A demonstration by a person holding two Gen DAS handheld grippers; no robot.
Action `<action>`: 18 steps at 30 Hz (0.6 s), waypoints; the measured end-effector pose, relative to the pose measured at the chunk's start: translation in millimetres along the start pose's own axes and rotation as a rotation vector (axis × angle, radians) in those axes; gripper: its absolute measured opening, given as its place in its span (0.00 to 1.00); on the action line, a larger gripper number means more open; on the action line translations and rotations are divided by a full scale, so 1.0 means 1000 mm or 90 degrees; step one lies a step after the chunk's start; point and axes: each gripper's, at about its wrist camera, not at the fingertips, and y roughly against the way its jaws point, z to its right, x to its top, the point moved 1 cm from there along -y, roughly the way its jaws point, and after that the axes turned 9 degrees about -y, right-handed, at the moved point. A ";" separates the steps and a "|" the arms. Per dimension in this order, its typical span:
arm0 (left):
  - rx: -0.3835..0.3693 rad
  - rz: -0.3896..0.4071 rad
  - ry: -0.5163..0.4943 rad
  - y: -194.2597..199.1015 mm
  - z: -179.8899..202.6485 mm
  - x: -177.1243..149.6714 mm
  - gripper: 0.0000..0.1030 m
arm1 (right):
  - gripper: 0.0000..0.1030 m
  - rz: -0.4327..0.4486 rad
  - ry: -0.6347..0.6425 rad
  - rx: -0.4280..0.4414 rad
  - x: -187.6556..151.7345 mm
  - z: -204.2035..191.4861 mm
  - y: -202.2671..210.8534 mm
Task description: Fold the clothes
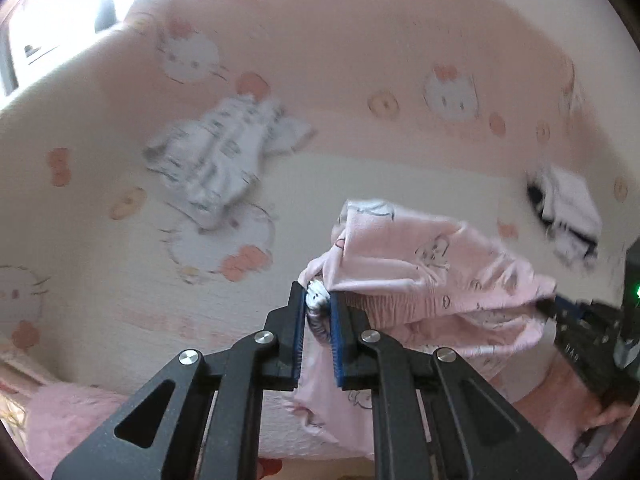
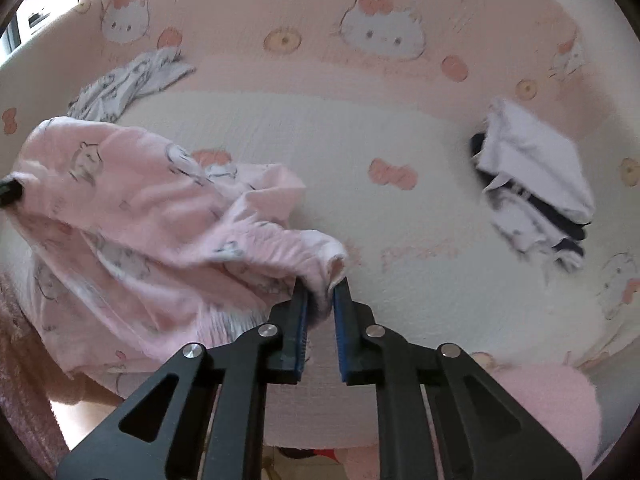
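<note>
The left gripper [image 1: 318,300] has its blue-padded fingers [image 1: 298,332] pressed onto a bunched corner of the pink garment [image 1: 432,280], with a fold of cloth showing between the pads. The right gripper [image 2: 320,296] pinches the opposite corner of the same garment [image 2: 132,216] in the same way, its fingers [image 2: 342,332] narrowed onto the hem.

The pink garment, printed with small cartoon animals, hangs stretched between the two grippers, lifted above the bed; its long axis runs from one gripper to the other, side to side, and the loose cloth sags below the held edge. In the left wrist view the right gripper [image 1: 560,308] appears at the garment's far right end.

Beneath lies the bed, covered by a sheet [image 2: 400,216] in cream and pink with cartoon cat faces, bows and doughnut shapes. A crumpled white patterned garment [image 1: 224,152] lies on the sheet well to the left, and a folded white and navy garment [image 2: 536,188] lies well to the right. A bright window [image 1: 52,20] shows at the upper left, and pink fluffy fabric [image 2: 552,400] lies at the bed's near edge.
</note>
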 end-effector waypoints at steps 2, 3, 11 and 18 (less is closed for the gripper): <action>-0.004 0.009 0.020 0.014 -0.008 -0.001 0.12 | 0.10 0.011 0.001 -0.016 0.003 0.000 0.009; -0.007 0.011 0.025 0.022 -0.008 -0.003 0.12 | 0.10 0.020 0.002 -0.024 0.003 0.003 0.017; -0.013 -0.018 0.009 0.025 0.004 -0.020 0.15 | 0.13 0.072 -0.039 0.004 0.022 0.018 0.083; -0.061 -0.105 0.052 -0.011 0.012 -0.050 0.47 | 0.13 0.079 -0.007 -0.011 0.014 0.004 0.090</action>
